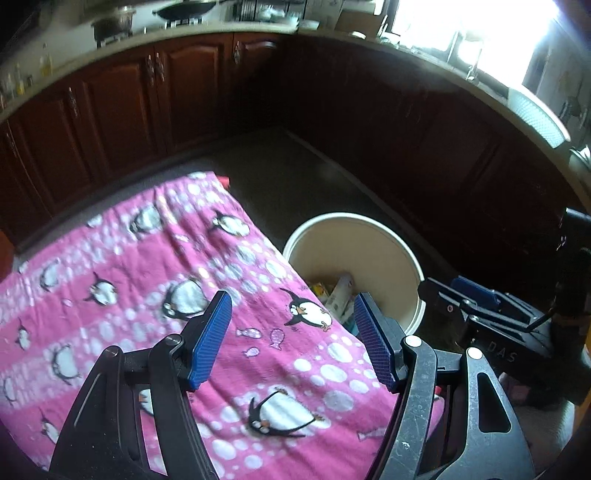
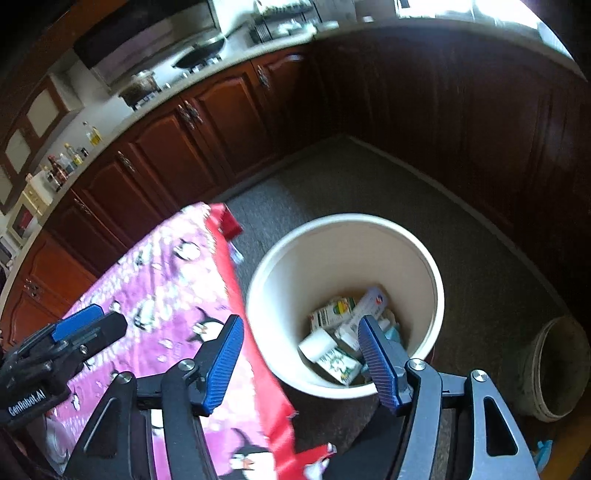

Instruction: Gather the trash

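A cream bucket (image 2: 436, 295) stands on the floor beside the table and holds several cartons and wrappers (image 2: 332, 314); it also shows in the left wrist view (image 1: 406, 258). My left gripper (image 1: 291, 332) is open and empty above the pink penguin cloth (image 1: 129, 266) near the table's right edge. My right gripper (image 2: 301, 350) is open and empty, hovering over the table edge and the bucket's rim. The right gripper (image 1: 480, 306) shows in the left wrist view beside the bucket. The left gripper (image 2: 74, 332) shows at the left of the right wrist view.
Dark wooden kitchen cabinets (image 2: 229, 118) wrap around the grey floor (image 2: 369, 184). A stove with pans (image 1: 184, 14) sits on the counter. A second, dirty grey bucket (image 2: 554, 369) stands at the right. The cloth's red edge (image 2: 251, 314) hangs beside the cream bucket.
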Available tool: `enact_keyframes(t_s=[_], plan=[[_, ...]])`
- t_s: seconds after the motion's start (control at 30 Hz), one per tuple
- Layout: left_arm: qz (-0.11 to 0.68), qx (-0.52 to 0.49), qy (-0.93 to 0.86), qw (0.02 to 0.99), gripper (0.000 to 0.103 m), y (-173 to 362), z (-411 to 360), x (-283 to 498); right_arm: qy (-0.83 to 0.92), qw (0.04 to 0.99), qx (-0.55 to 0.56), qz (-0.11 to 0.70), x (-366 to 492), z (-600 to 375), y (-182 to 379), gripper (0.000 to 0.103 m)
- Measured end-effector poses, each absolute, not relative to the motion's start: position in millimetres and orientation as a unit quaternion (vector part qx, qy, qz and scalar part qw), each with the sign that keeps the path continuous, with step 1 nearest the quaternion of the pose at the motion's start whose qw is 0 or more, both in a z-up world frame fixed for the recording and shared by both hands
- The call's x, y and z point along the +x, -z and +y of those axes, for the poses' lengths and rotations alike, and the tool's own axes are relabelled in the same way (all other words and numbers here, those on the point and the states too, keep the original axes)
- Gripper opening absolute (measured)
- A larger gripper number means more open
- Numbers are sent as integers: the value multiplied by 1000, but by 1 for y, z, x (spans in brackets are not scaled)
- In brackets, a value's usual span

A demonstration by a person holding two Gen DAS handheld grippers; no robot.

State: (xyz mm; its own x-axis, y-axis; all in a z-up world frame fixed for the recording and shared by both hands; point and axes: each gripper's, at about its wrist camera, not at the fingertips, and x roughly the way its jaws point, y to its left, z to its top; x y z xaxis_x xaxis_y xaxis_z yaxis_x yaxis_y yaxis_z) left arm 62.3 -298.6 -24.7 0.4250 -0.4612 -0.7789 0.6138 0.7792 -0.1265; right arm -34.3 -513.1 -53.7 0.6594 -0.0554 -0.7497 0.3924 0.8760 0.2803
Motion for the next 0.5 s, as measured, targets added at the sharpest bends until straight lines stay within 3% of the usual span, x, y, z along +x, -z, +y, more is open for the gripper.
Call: enact_keyframes(t_s=[0.17, 0.3, 0.5], plan=[[391, 93, 315, 860, 68, -1, -289, 45, 139, 910, 183, 346, -46, -488, 20, 67], [364, 87, 305, 876, 68, -18, -274, 37, 148, 922, 170, 314, -56, -470, 0, 77], [326, 69, 299, 894, 68, -40, -251, 27, 167, 936, 138, 276, -68, -446, -22, 85]])
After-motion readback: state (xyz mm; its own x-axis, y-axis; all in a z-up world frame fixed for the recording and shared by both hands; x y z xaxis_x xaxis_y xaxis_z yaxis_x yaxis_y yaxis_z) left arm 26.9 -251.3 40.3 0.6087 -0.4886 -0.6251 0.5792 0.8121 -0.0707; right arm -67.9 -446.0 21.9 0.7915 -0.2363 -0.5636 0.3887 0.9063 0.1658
